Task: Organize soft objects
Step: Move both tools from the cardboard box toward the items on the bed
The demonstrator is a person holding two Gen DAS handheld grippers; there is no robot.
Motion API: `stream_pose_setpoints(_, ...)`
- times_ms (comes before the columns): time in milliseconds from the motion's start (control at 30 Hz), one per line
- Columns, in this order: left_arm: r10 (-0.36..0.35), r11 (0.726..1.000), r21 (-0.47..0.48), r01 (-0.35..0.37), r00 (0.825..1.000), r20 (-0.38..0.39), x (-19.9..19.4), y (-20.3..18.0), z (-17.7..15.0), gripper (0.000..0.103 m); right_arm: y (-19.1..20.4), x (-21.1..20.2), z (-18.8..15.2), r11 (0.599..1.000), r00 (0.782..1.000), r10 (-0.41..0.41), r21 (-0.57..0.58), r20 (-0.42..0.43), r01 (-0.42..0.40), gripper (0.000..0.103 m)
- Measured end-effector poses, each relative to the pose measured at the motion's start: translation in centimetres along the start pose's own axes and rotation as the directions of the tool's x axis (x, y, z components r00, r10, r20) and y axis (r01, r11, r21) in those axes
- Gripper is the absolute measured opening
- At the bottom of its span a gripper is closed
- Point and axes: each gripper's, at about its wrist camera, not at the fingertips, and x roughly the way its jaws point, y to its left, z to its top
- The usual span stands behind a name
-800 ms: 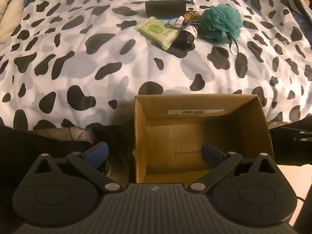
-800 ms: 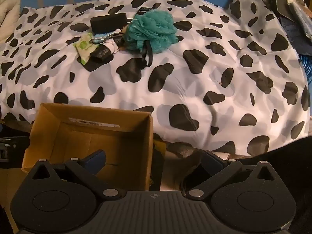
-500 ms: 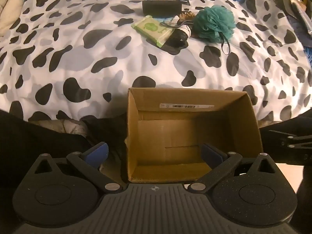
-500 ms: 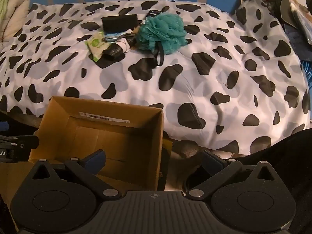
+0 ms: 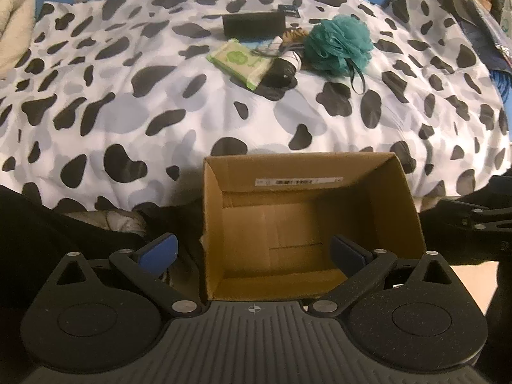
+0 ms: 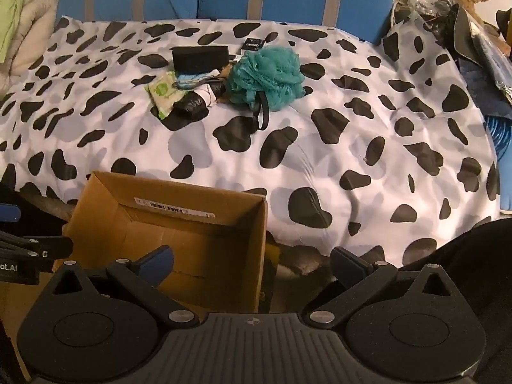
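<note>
Both sets of tongs are hanging spread and empty, so no pick is under way yet: this looks like the opening approach. The left tongs (image 5: pixel 252 251) are sitting low in the frame, straddling the left wall of the empty cardboard box (image 5: pixel 396 198), while the right tongs (image 6: pixel 252 264) are straddling that box's right wall (image 6: pixel 260 240). The soft things are waiting in a tight cluster at the upper middle of the cow-print bed (image 6: pixel 368 147): a teal bath pouf (image 6: pixel 267 76), a green wipes pack (image 6: pixel 163 91) to its left, a black foam block (image 6: pixel 200 59) behind, and a dark rolled bundle (image 6: pixel 195 100) between them. Next, one pair probably needs to be reaching forward across the bed; the pouf, nearest the right tongs, looks the easiest squeeze.
</note>
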Motion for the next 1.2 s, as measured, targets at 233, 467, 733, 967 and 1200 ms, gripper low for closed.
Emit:
stream_pose_setpoints(233,0.047,0.999,0.008,-0.047,0.998,0.047,-0.7,0.0,0.5,0.103,-0.5,-0.7,0.5,1.000,0.999,0.000,-0.016,0.040,0.001,0.103)
stream_pose_setpoints(467,0.065,0.994,0.081,-0.071,0.995,0.075,-0.8,-1.0,1.1,0.103,-0.5,-1.2,0.9,0.993,0.990,-0.084,-0.072,0.116,0.092,0.103)
stream_pose_setpoints(733,0.067,0.987,0.144,-0.078,0.995,0.078,0.1,-1.7,1.4,0.103,-1.5,-0.2,1.8,0.998,0.995,0.068,-0.007,0.077,-0.068,0.103)
stream_pose_setpoints(967,-0.070,0.994,0.085,0.065,0.996,0.054,1.3,-0.5,2.5,0.103,-1.9,2.2,2.9,0.993,0.994,0.110,0.026,0.024,-0.111,0.103)
stream_pose_setpoints(1200,-0.143,0.990,0.026,0.142,0.987,0.068,2.0,0.2,3.1,0.103,-3.1,3.9,4.2,0.986,0.988,0.150,0.073,0.044,-0.153,0.103)
